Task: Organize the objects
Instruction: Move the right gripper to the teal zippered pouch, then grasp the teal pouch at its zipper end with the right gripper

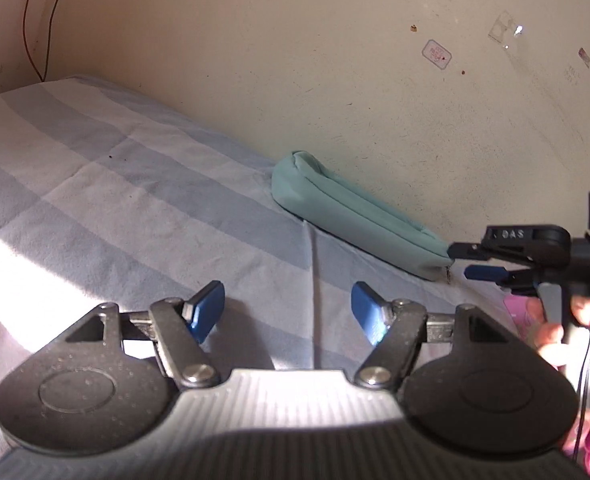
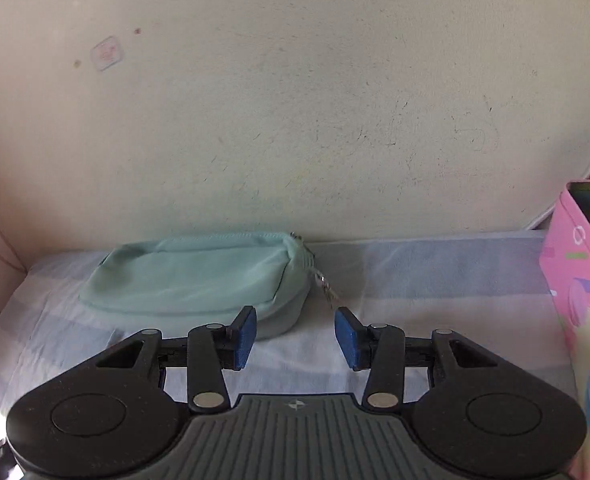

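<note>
A striped bed sheet (image 1: 135,200) carries a teal pouch (image 1: 347,216) against the wall.

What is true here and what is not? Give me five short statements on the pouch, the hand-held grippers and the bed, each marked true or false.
1. The teal pouch lies against the wall. True.
2. The right hand-held gripper is clamped on the pouch. False: its jaws stand apart with nothing between them.
3. The left hand-held gripper holds nothing. True.
4. The pouch sits on a bare wooden table. False: it rests on a blue and white striped sheet.
5. A pink patterned box stands to the right of the pouch in the right wrist view. True.
</note>
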`<action>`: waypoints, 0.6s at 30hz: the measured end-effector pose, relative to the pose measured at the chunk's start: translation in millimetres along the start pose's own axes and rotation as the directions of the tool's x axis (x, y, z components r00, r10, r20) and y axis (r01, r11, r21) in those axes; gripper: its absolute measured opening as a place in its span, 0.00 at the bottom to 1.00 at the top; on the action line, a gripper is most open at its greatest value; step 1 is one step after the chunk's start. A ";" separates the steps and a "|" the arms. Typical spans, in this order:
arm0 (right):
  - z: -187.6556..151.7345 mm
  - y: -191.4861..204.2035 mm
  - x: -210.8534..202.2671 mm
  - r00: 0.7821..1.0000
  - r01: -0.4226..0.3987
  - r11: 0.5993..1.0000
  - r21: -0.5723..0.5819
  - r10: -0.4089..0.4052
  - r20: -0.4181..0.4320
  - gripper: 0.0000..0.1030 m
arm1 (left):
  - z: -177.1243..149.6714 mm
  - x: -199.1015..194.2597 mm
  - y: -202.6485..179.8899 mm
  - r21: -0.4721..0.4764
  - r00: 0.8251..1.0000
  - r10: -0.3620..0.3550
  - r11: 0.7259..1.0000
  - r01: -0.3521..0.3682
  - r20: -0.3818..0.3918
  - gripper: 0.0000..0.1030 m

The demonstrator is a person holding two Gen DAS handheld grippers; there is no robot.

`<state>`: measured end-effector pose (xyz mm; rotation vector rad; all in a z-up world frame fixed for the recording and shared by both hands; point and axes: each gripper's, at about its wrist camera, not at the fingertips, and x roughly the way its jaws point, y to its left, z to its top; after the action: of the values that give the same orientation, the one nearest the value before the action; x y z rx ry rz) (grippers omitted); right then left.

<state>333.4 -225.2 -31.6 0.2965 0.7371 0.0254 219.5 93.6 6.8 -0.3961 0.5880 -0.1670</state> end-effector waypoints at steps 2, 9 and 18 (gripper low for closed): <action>12.6 -3.5 19.9 1.000 -0.004 0.999 0.050 0.005 -0.004 0.37 | 0.8 4.0 -3.3 0.026 1.000 0.003 1.000 -0.003 -0.009 0.69; 20.6 7.9 59.7 0.998 -0.012 0.998 0.066 0.016 -0.063 0.35 | 1.7 6.1 -4.9 0.053 1.000 0.006 0.999 -0.005 -0.018 0.69; -22.9 18.2 -7.0 0.998 -0.026 0.996 -0.080 0.022 -0.052 0.21 | 3.7 1.6 5.5 0.007 1.000 0.021 1.000 -0.021 0.018 0.70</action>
<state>314.5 -202.8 -38.1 0.2287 0.7810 0.0857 223.1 99.3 6.6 -0.3844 0.5739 -0.1451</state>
